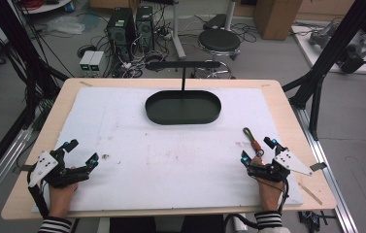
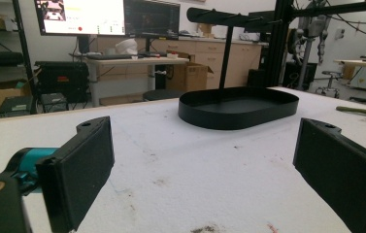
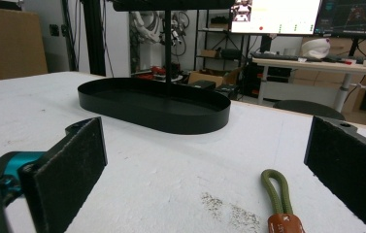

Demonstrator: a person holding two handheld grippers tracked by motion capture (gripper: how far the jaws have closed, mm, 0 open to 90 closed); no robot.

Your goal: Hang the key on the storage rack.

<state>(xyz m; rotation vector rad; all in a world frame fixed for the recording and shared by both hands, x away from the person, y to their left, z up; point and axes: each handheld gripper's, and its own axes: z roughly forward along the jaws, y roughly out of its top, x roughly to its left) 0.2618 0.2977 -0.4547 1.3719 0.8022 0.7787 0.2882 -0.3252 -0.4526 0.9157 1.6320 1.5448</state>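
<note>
The white mat [image 1: 171, 155] covers most of the wooden table [image 1: 287, 97] across the middle of the high view, and the black oval tray [image 1: 183, 108] sits at its upper centre with a thin post rising from it; that post's top bar is cut off at the upper edge of the right gripper view. The left gripper [image 1: 76, 158], at the lower left of the high view, has its jaws spread wide over bare mat, holding nothing. The right gripper [image 1: 258, 149], at the lower right, is equally wide, with the near end of the olive cord strap [image 1: 252, 138] lying between its jaws, not pinched. The right gripper view shows the strap's loop [image 3: 277, 194] and brown collar, the rest cut off at the bottom edge; the left gripper view catches only its tip [image 2: 362, 111] at the right edge.
</note>
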